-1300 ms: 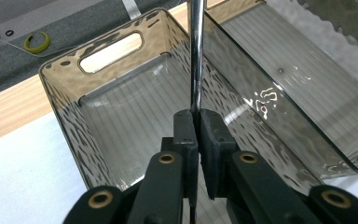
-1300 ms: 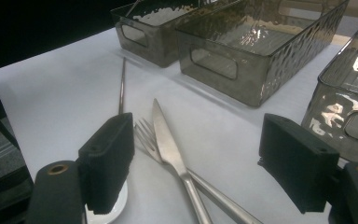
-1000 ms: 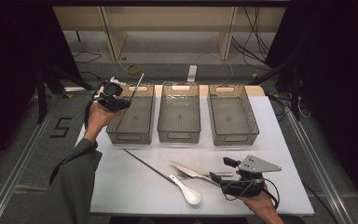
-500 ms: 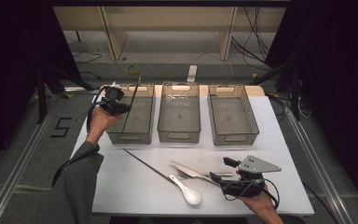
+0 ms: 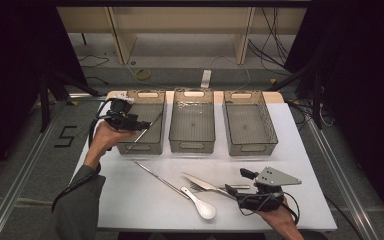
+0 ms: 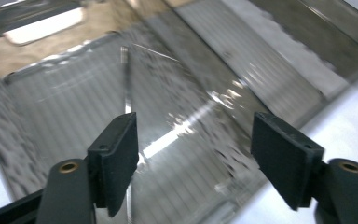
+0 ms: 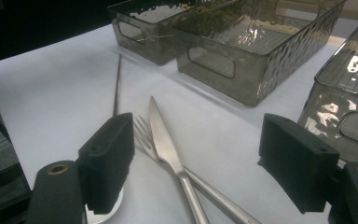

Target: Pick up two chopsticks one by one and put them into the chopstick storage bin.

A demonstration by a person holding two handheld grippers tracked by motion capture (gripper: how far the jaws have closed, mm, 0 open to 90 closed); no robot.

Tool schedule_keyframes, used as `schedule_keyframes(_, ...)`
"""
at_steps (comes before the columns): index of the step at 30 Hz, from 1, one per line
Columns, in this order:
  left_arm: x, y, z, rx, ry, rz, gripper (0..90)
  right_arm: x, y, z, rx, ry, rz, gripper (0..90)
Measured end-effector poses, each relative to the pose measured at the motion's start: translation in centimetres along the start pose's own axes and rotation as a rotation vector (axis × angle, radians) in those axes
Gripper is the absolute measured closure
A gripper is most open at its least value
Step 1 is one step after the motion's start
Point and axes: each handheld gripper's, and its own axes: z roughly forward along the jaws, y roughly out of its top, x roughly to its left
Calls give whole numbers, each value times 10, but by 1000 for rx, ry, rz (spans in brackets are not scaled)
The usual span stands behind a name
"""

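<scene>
blurred: left bin (image 6: 177, 140) | cut off: knife (image 7: 168, 144) handle, fork (image 7: 144, 135) handle

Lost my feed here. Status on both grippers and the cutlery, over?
Left gripper just opened over left bin; chopstick dropped inside, leaning. Right gripper open, idle over knife and fork. Second chopstick, spoon on table. Nothing blocking.

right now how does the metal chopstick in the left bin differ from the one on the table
The chopstick in the left bin leans tilted, one end raised toward the bin's wall; the chopstick on the table lies flat. The first sits beside the left hand-held gripper, whose jaws have just been opening and stand clear of it; the second lies beside the white spoon, with no gripper at it. Both are thin, straight and metallic.
</scene>
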Motion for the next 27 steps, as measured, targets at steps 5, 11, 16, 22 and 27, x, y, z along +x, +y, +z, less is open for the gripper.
schedule_keyframes(5,-22,-7,-10,16,-47,56,275,1,0,1,2,0,2,275)
schedule_keyframes(11,-43,-9,-8,55,-72,120,215,2,0,0,7,3,-11,275)
schedule_keyframes(16,-57,-12,-3,124,-79,192,175,2,0,0,4,4,-13,275)
schedule_keyframes(22,-69,-19,2,222,-53,276,169,2,1,0,5,6,-14,275)
schedule_keyframes(27,-75,-24,8,286,-58,304,183,3,1,0,7,6,-15,275)
